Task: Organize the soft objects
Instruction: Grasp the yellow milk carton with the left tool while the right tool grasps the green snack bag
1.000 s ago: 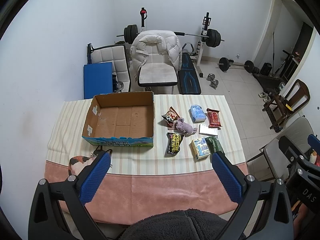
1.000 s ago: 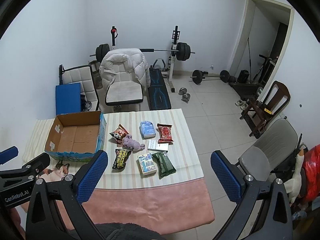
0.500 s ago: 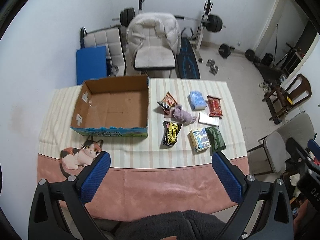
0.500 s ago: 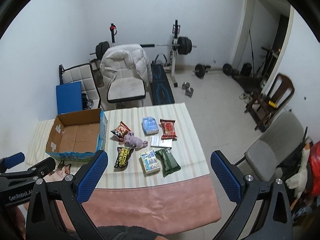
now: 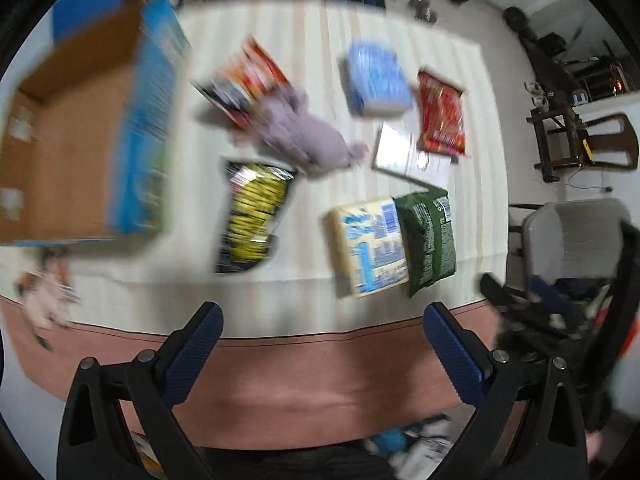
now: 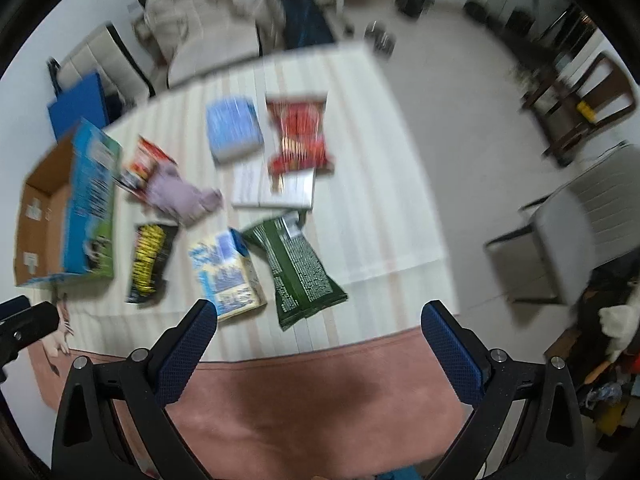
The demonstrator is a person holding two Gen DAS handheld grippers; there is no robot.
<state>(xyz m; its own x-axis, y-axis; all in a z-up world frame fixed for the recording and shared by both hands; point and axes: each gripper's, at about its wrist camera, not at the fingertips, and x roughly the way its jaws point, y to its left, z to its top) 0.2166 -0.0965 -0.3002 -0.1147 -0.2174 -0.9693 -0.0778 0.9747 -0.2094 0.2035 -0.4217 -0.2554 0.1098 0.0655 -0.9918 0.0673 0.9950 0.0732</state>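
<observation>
Hovering above the table's near edge, left gripper [image 5: 322, 330] and right gripper [image 6: 318, 330] both spread wide, holding nothing. Lying on the striped cloth [image 5: 308, 32]: purple soft toy [image 5: 308, 140] amid snack packets, right of the open cardboard box [image 5: 72, 140]; all blurred.

Two wrist views, both looking steeply down over the counter's near edge

The left view sits above the near left of the counter [image 5: 280, 40], facing forward and down, fairly near; the right view sits further right, taking in floor and a grey chair [image 6: 580, 224]. Both are motion-blurred and share the cardboard box [image 5: 72, 152], the scattered packets and the pink cloth edge [image 6: 320, 392].
</observation>
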